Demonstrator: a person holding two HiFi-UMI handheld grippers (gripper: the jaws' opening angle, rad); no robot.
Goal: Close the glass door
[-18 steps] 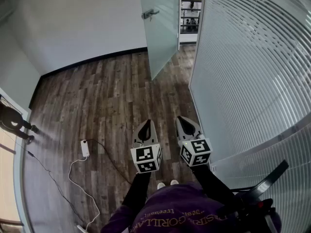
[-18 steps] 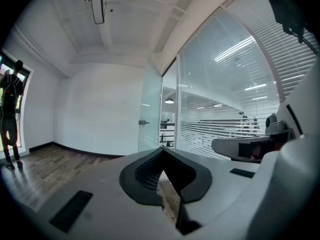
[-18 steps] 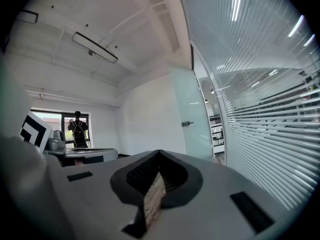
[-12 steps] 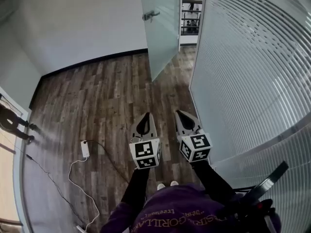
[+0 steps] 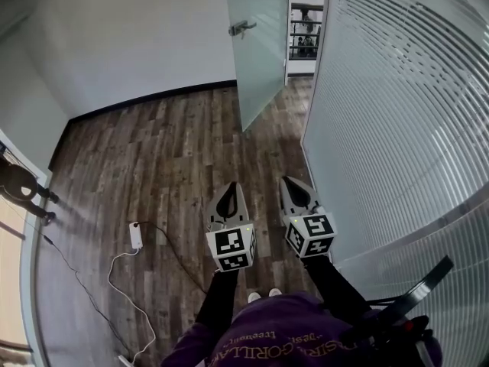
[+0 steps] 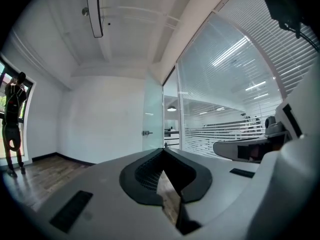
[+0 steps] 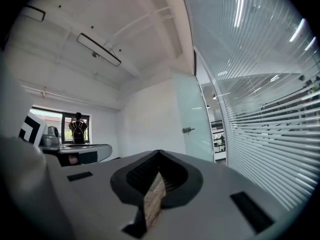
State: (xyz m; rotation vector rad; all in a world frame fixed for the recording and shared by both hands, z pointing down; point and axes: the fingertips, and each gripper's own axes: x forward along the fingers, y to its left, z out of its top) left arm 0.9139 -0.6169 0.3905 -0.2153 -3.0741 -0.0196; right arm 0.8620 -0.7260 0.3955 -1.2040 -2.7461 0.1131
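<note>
The frosted glass door [image 5: 260, 52] stands swung open into the room at the far end, its metal handle [image 5: 241, 27] facing the white wall. My left gripper [image 5: 227, 187] and right gripper [image 5: 289, 182] are held side by side over the wood floor, well short of the door, both shut and holding nothing. In the left gripper view the left gripper [image 6: 163, 150] points toward the door [image 6: 152, 114] and the handle [image 6: 146, 132]. In the right gripper view the right gripper [image 7: 158, 152] has the door [image 7: 192, 119] and its handle [image 7: 187, 130] ahead and to the right.
A striped glass wall [image 5: 397, 90] runs along the right, with the open doorway [image 5: 304, 21] beside the door. A white power strip with its cable [image 5: 135, 235] lies on the floor at left. A person [image 6: 12, 124] stands by the window far left. A black chair part [image 5: 412, 289] is near right.
The door and floor have slid slightly down and to the right in the head view. Both grippers stay shut and side by side.
</note>
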